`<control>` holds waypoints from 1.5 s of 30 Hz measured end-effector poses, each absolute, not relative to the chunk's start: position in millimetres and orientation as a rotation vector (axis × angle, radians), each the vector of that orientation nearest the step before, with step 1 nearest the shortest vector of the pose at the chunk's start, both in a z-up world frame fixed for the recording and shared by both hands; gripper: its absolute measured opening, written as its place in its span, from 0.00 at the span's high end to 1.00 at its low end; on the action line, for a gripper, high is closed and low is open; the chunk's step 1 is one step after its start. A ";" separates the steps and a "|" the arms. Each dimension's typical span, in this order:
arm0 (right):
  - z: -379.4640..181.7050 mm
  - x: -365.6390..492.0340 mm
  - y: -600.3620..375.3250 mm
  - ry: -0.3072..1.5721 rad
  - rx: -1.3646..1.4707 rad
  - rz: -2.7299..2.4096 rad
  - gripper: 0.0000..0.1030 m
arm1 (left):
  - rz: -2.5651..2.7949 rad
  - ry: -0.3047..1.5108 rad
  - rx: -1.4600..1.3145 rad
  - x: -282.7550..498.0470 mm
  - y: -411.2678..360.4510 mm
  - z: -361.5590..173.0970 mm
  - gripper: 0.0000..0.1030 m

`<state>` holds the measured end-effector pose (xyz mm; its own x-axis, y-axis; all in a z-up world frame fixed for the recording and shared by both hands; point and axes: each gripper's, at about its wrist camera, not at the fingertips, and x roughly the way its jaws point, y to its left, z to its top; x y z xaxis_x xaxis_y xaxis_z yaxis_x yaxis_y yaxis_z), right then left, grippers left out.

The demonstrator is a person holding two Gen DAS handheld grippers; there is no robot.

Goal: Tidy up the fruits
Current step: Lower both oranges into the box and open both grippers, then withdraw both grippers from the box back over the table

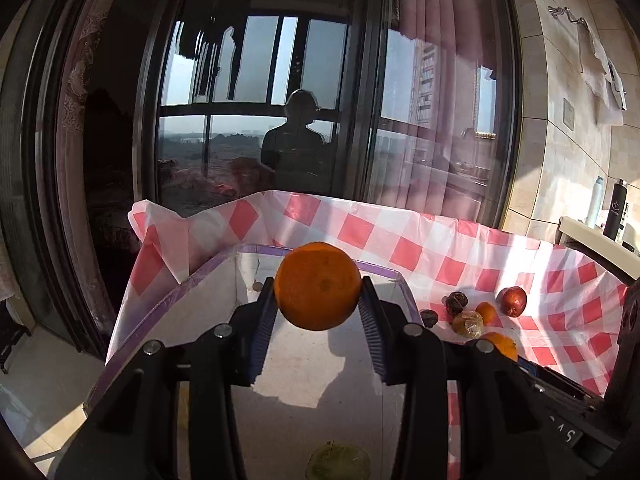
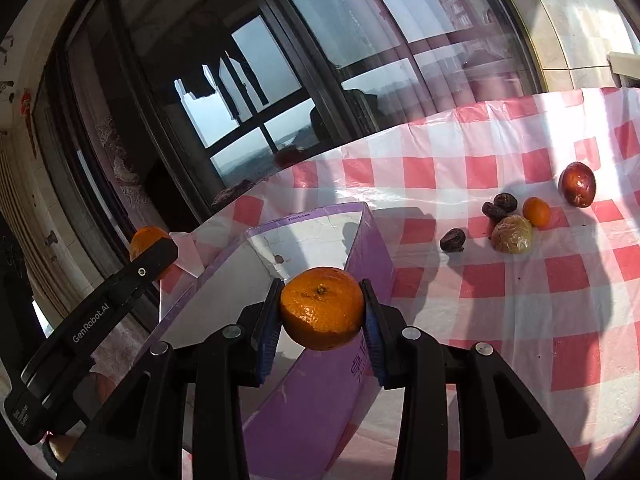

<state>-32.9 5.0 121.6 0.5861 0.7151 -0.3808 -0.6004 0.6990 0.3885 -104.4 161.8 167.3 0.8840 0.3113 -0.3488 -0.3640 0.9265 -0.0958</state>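
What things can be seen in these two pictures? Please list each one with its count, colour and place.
held oranges: 2, orange, one in the left gripper, one in the right gripper
box: 1, purple outside and white inside, on the cloth, beneath both grippers
checked cloth: 1, red and white, covering the table
small orange: 1, orange, on the cloth
red fruit: 1, dark red, on the cloth
dark wrinkled fruits: 3, dark brown, on the cloth
yellowish fruit: 1, on the cloth
bottles: 2, black and white, far right
grippers: 2, black
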 end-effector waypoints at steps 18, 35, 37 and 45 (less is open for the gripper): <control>91.9 -15.0 149.9 0.852 -0.494 0.760 0.63 | 0.319 0.881 -0.334 -49.9 252.1 108.4 0.60; 72.1 -7.9 163.9 0.912 -0.658 0.745 0.53 | 0.308 1.008 -0.406 -55.8 259.6 89.1 0.24; 74.0 -7.9 161.6 0.907 -0.635 0.753 0.52 | 0.314 0.998 -0.415 -55.6 261.2 90.4 0.22; 78.0 -14.7 160.8 0.883 -0.647 0.761 0.44 | 0.317 0.929 -0.449 -60.6 264.0 98.0 0.22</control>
